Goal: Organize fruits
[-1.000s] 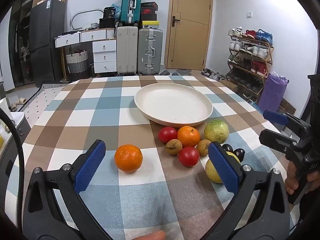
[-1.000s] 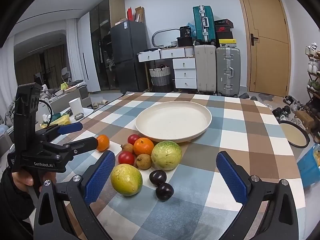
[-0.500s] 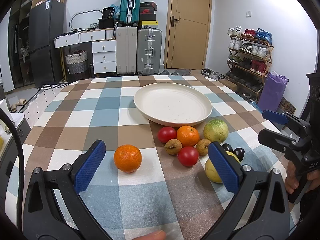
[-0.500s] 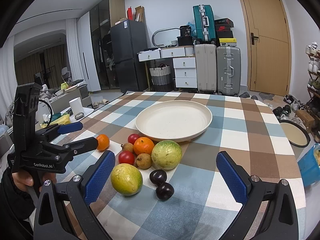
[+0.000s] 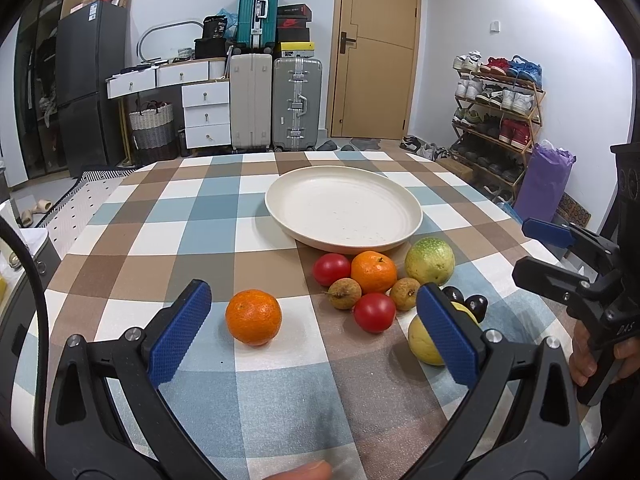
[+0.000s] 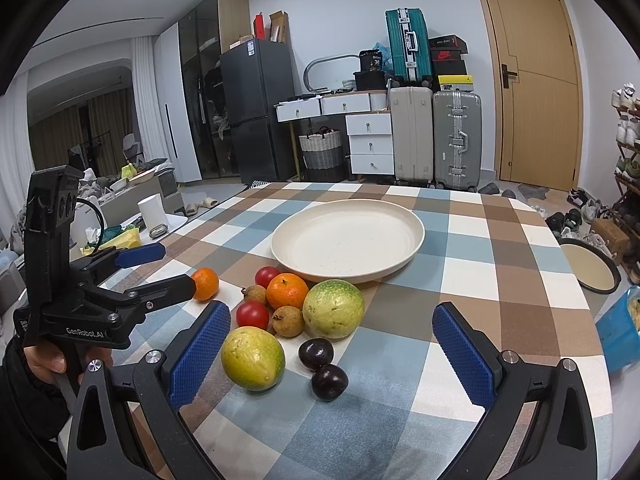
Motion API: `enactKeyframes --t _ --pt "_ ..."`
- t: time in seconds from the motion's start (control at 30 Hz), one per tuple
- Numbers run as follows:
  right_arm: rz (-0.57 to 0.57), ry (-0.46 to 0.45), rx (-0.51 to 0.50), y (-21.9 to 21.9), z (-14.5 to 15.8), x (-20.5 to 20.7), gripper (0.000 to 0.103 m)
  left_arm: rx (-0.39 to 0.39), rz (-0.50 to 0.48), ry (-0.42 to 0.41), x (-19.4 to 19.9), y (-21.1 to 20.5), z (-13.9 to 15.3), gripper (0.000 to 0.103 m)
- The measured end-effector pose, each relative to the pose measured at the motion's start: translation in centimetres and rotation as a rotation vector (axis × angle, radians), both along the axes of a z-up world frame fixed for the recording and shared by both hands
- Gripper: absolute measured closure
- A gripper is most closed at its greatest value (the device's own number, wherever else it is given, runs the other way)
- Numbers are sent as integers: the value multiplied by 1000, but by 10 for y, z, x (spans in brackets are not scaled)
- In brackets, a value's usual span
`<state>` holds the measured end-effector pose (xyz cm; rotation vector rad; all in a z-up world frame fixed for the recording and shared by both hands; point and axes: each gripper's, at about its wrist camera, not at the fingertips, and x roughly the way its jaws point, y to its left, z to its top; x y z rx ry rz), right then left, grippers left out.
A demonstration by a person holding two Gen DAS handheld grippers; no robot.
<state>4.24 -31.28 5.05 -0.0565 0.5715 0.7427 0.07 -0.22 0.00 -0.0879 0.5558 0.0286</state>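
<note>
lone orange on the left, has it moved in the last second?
No. In the left wrist view the lone orange sits on the same white square of the checked cloth, at the same gap from the plate. Only the camera drifted slightly.

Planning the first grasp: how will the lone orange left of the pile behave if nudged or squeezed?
The lone orange looks round, so a nudge would probably roll it across the flat tablecloth. Its dimpled skin likely grips well. It seems firm enough for a moderate squeeze.

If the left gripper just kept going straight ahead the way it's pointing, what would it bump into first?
Probably the lone orange, which sits just ahead of the open left gripper, nearer its left finger. Dead centre is bare tablecloth, with the red tomato just right, then the plate. Depth is hard to judge.
</note>
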Motion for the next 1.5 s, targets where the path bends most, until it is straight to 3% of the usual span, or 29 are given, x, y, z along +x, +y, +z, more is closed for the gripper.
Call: enactKeyframes --t 1.5 --pt "-24 15 -25 1 -8 1 0 4 -3 -4 -3 -4 5 1"
